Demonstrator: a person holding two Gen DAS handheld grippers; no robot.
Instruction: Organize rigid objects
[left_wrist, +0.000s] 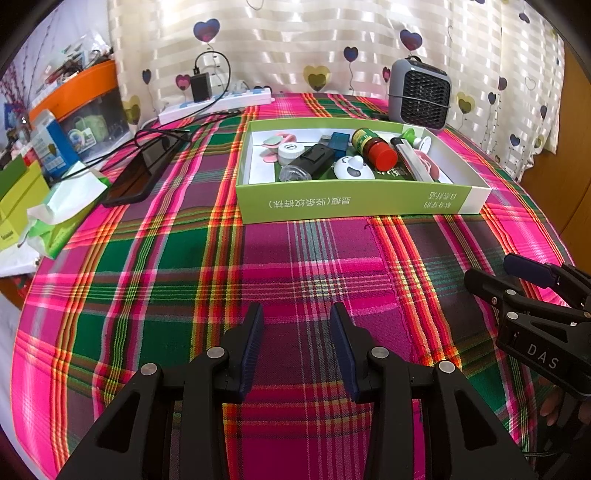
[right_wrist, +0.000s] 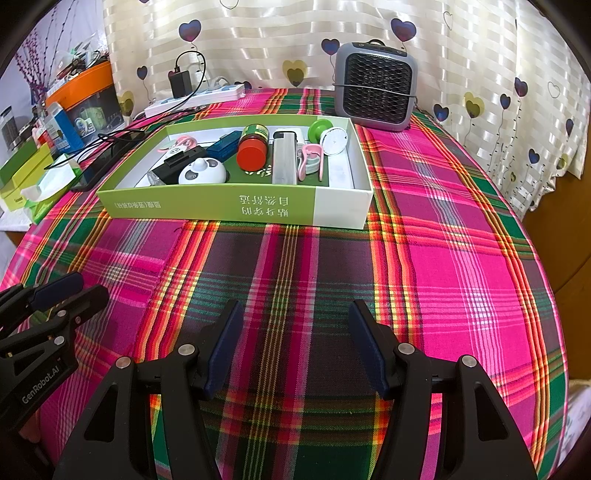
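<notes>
Left hand-held gripper (left_wrist: 297, 314): nearest you, jaws wide, nothing between them.
Right hand-held gripper (right_wrist: 293, 310): jaws wide, empty.
Surface (left_wrist: 295, 266): plaid cloth, bare under both.
Green box (left_wrist: 354, 201): at 12 o'clock, holding the red-capped bottle (left_wrist: 375, 149) and small items.
Room: heart-print curtain (left_wrist: 295, 44) behind; heater (left_wrist: 421, 94) at 1 o'clock.
Hard to read: clutter at 10 o'clock, cut off.

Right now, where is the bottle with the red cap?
The red-capped bottle lies on its side in the green box, mid-table in both views, between the blue case and the silver bar.
</notes>
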